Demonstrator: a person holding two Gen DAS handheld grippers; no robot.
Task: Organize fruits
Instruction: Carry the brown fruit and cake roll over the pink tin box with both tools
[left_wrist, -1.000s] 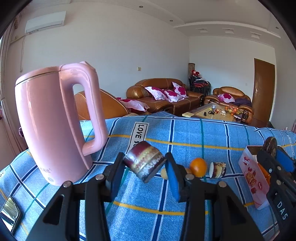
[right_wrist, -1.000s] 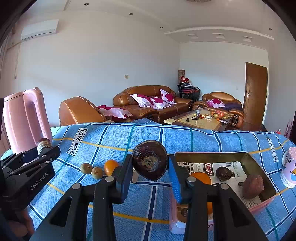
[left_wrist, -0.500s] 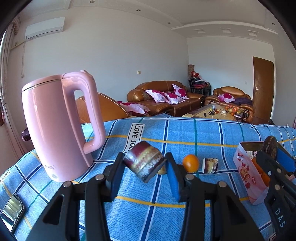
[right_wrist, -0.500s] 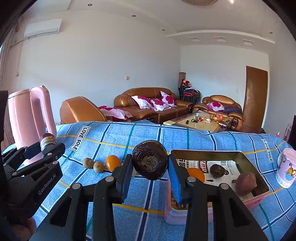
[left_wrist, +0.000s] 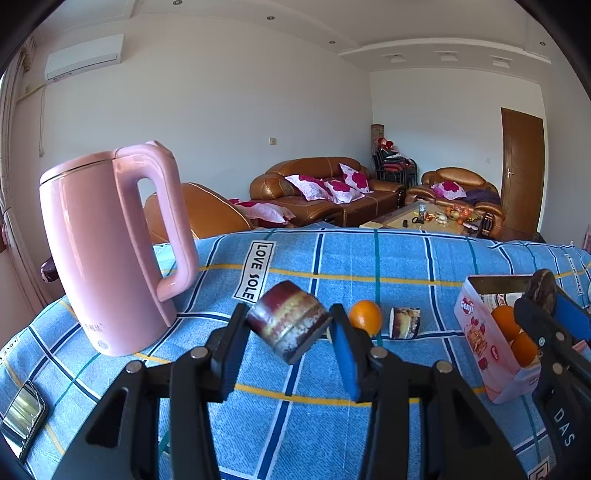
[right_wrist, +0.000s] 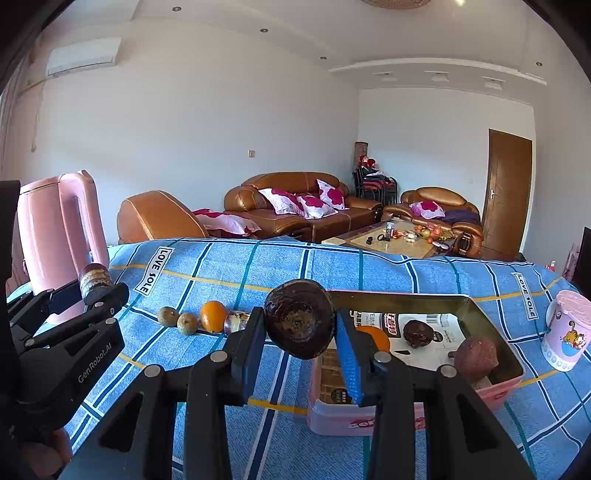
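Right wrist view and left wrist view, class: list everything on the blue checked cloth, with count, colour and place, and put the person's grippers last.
Kettle: one, pink, far left of the cloth.
Phone: one, dark, lower left edge.
Loose orange: one, orange, mid cloth.
Small round fruits: two, brown-green, left of the loose orange.
Small tin: one, patterned, on its side right of the loose orange.
Pink box: one, open, right side, holding oranges and dark fruits.
Cup: one, pink and white, far right.
Left gripper: shut on a maroon tin.
Right gripper: shut on a dark round fruit.
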